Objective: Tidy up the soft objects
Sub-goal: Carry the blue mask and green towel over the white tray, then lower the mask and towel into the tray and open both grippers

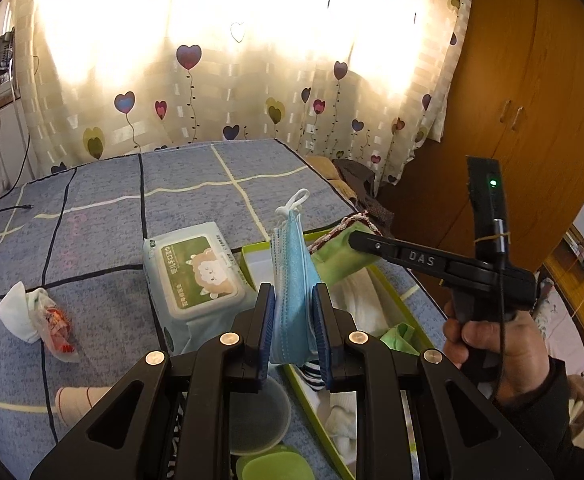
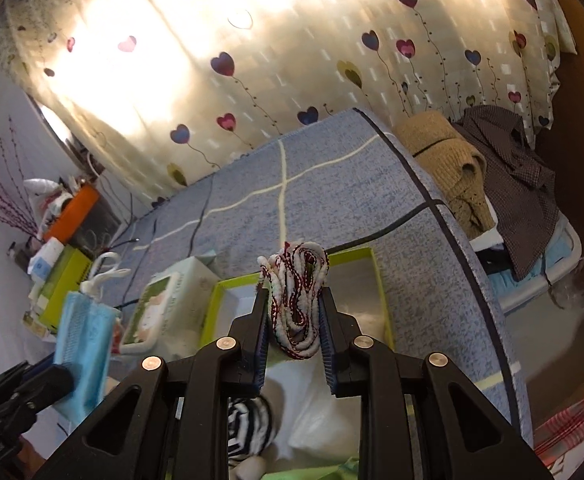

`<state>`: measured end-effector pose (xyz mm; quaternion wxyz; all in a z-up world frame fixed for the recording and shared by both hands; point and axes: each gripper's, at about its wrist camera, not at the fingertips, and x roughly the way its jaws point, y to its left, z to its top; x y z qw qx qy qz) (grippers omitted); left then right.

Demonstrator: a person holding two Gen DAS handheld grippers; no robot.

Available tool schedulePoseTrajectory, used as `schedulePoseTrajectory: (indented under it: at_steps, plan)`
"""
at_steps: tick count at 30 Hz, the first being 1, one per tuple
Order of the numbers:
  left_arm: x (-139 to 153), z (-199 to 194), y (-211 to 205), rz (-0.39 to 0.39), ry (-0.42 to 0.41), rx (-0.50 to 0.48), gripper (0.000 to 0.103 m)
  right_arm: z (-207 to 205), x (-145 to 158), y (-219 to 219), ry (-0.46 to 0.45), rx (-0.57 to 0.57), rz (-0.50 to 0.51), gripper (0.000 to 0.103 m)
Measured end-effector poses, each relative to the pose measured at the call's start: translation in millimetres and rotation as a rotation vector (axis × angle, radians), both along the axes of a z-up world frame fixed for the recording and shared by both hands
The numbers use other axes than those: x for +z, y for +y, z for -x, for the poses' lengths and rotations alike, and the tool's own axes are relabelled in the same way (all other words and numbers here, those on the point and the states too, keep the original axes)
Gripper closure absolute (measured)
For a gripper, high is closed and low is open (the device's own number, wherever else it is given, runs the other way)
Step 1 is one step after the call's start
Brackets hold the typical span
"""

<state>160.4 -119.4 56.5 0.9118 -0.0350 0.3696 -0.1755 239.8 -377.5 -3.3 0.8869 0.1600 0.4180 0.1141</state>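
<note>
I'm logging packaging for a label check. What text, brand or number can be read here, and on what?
"DAS": raised letters on the black right gripper finger.
White wet-wipes pack with a green sheep label: Chinese characters, too small to read reliably.
Red-printed clear wrapper: blurred, unreadable.
Nothing else carries legible text.

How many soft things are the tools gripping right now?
2: blue face masks in the left tool; a red-trimmed cloth in the right tool, above the green box.

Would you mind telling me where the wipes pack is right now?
In the left wrist view, the wipes pack lies on the blue bedspread, just left of the green box and the held masks.
</note>
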Motion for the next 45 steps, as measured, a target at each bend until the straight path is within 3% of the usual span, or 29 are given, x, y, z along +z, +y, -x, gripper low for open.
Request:
schedulePoseTrajectory:
  at_steps: [3, 5, 10, 24, 30, 35, 45]
  plan:
    - [-3, -5, -3, -0.007, 0.015, -0.002, 0.083, -10, -8, -7, 0.028, -0.014, 0.014, 0.070]
    - [-5, -8, -4, -0.007, 0.030, -0.007, 0.083, -10, -7, -10, 0.032, -0.030, 0.035, 0.056]
    - [-9, -16, -12, -0.022, 0.052, -0.012, 0.083, 5, 5, -10, -0.003, -0.032, 0.066, 0.052]
    - [-27, -54, -34, -0.051, 0.158, 0.030, 0.083, 63, 27, -10, -0.068, 0.007, -0.026, 0.051]
    - [-36, -73, -40, -0.082, 0.167, 0.073, 0.082, 72, 28, -14, -0.082, -0.004, -0.039, 0.051]
    - [-45, -82, -41, -0.062, 0.204, 0.049, 0.072, 75, 22, -19, -0.067, -0.024, -0.045, 0.051]
    - [-36, -70, -34, -0.010, 0.210, 0.042, 0.071, 85, 31, -16, -0.084, -0.022, -0.034, 0.051]
